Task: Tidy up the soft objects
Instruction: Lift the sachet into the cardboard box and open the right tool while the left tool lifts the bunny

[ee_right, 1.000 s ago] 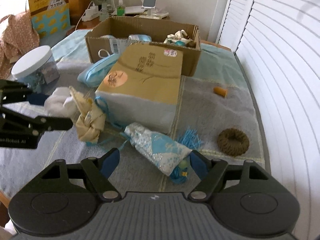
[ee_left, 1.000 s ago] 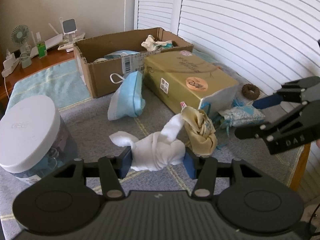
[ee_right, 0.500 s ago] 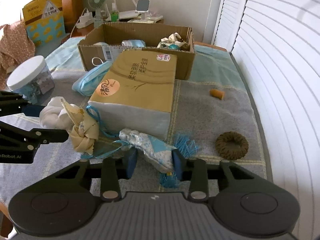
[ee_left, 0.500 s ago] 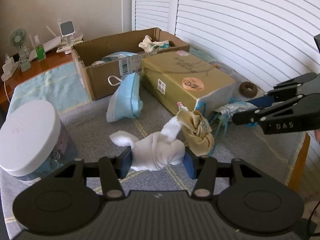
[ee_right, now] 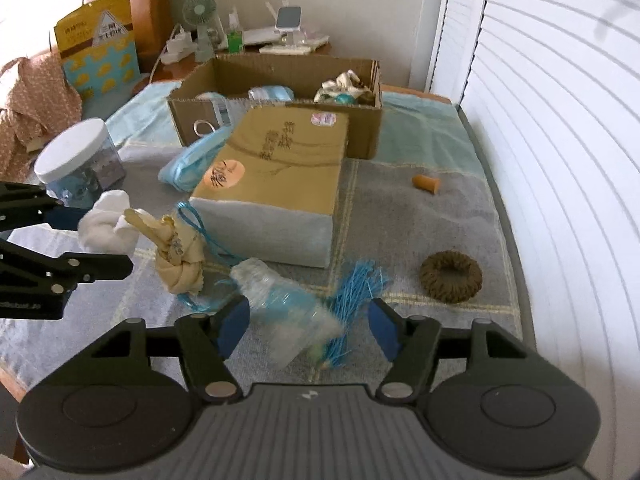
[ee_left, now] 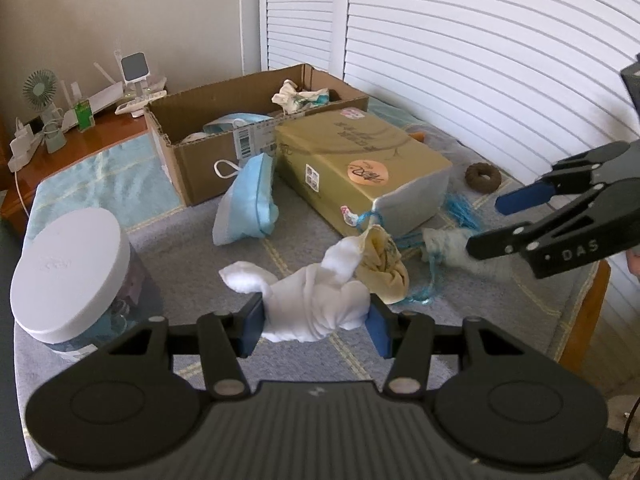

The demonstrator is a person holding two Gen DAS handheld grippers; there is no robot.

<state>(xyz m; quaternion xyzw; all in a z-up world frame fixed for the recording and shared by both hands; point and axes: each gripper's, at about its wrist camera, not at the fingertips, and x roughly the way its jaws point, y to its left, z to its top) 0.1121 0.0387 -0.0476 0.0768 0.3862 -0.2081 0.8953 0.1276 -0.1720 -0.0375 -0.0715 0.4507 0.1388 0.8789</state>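
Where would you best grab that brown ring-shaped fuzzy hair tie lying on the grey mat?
Grip the brown ring-shaped fuzzy hair tie across one side of its rim, from above, one jaw in the hole and one outside. It lies flat on the grey mat, apart from other things, so its sides offer little.

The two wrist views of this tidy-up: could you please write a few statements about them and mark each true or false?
1. The left gripper is shut on the white cloth. True.
2. The right gripper is clamped tight on the blue patterned pouch. False: its jaws have just been opening, and the pouch lies blurred between the pads with a clear gap on the right side.
3. The cardboard box is empty. False: cloth items already lie inside it.
4. The brown ring lies on the mat, apart from both grippers. True.
5. The jar has its white lid off. False: the lid sits on it.
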